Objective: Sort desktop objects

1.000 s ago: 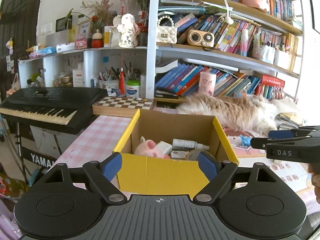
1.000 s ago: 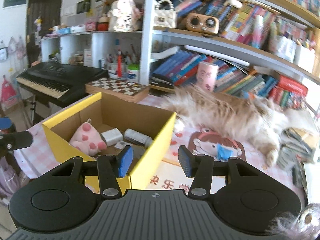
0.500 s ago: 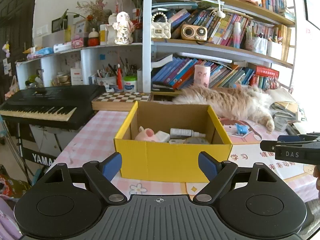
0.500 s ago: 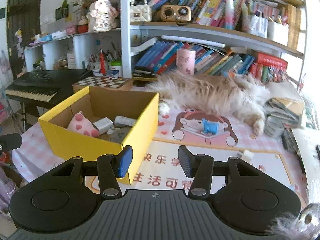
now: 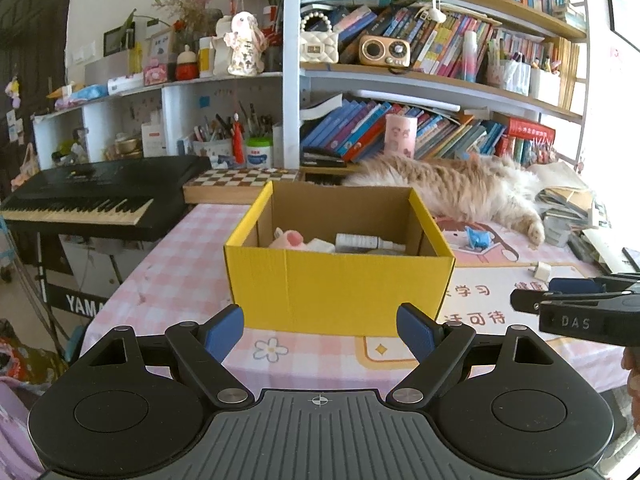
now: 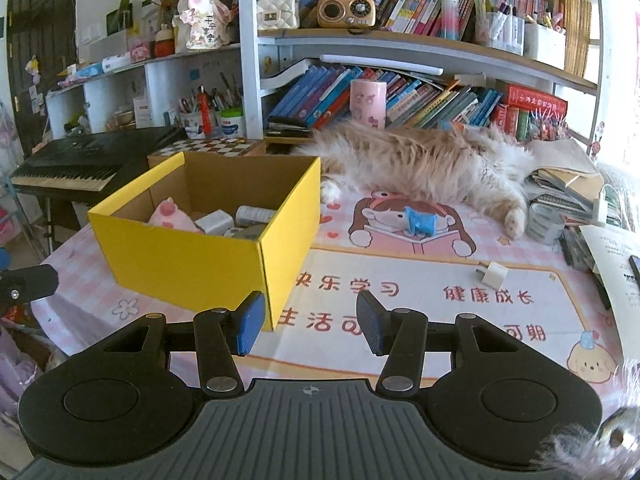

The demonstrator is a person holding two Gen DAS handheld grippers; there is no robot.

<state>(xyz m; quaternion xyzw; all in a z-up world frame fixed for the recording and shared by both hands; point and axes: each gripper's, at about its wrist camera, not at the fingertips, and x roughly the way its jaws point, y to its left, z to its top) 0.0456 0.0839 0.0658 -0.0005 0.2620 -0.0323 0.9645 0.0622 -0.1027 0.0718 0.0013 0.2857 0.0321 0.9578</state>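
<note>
Both grippers have drawn back from the yellow box [image 6: 200, 256]: the left gripper [image 5: 319, 330] is spread wide and empty, the right gripper [image 6: 310, 322] partly spread, also empty. The box now lies ahead, its contents dropped. Beyond the right gripper, the white plug [image 6: 493, 275] and blue clip [image 6: 420, 222] remain loose on the mat, likely next.

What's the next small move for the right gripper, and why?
Probably reach forward and right to the white plug adapter. The right gripper is empty, its jaws apart over the printed mat, and the adapter is the nearest loose item outside the yellow box. The blue toy lies farther back, near the cat.
</note>
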